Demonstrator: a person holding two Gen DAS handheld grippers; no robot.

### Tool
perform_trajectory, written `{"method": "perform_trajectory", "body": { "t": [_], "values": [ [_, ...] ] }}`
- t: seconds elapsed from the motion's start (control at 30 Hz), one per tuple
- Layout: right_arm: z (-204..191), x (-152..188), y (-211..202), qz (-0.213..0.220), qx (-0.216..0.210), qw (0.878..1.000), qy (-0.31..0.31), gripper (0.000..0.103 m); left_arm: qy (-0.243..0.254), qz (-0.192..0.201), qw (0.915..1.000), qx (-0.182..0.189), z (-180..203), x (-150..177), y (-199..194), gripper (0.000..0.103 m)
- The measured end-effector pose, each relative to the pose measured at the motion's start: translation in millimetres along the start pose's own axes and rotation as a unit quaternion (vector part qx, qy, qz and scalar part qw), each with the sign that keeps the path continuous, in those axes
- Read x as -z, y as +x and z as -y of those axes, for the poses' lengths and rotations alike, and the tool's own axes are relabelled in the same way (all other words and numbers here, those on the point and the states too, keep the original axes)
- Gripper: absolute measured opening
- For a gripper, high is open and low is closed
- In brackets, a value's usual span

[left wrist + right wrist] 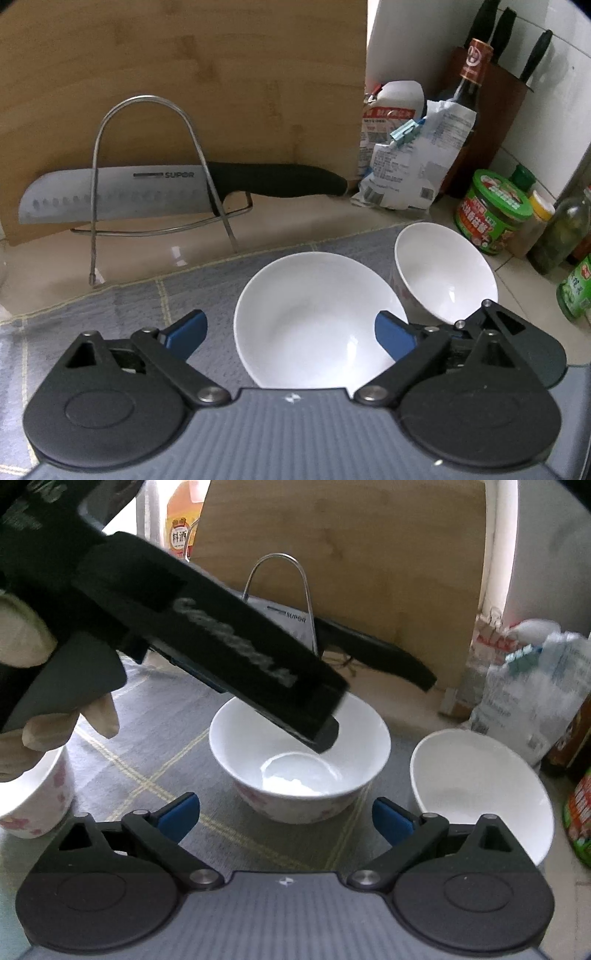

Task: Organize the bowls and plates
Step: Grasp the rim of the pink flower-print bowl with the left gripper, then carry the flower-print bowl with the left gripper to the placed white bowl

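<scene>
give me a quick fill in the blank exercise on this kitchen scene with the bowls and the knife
1. The knife rests across a wire ____ in front of the cutting board.
2. The left gripper hovers with open jaws over a ____ bowl.
3. The bowls sit on a grey checked ____.
4. The jar right of the bowls has a ____ lid.

Missing words: rack; white; mat; green

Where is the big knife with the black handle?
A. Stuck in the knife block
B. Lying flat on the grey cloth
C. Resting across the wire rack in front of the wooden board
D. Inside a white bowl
C: the knife lies sideways through the wire rack, with the wooden cutting board standing behind it, away from the bowls.
</scene>
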State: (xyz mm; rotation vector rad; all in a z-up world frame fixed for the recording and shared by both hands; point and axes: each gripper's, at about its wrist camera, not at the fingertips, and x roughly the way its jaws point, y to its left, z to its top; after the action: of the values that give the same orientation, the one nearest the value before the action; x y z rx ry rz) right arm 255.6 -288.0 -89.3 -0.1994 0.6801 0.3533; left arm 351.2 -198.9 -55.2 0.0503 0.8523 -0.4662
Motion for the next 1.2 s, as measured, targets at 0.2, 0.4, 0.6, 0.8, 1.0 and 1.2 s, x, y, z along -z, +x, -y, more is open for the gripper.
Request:
{"method": "perform_trajectory", "body": {
  "t": [0.2,0.4,0.6,0.8,1.0,1.2],
  "values": [
    [-3,-3,-1,0.014,0.014,1.000,-0.013,0.095,-0.001,-0.003,1.0000,0.005,-2,-5,8,0.090],
    [0,-6,1,0.016,0.012,1.000,-0.011,0.094,0.000,-0.008,0.9999,0.013,-1,-8,14,0.085],
    [0,-6,2,0.017,0.012,1.000,-0.015,0.094,0.002,-0.012,0.9997,0.021,-1,-10,19,0.080],
    [-4,-7,5,0.017,0.023,0.999,-0.031,0.095,0.004,-0.016,0.9997,0.020,-2,-11,25,0.080],
    [-3,-9,6,0.019,0.023,0.999,-0.027,0.093,0.005,-0.016,0.9996,0.021,-3,-10,26,0.080],
    [-2,-10,2,0.015,0.017,0.999,-0.029,0.093,0.005,-0.016,0.9996,0.023,-4,-9,21,0.078]
  ]
}}
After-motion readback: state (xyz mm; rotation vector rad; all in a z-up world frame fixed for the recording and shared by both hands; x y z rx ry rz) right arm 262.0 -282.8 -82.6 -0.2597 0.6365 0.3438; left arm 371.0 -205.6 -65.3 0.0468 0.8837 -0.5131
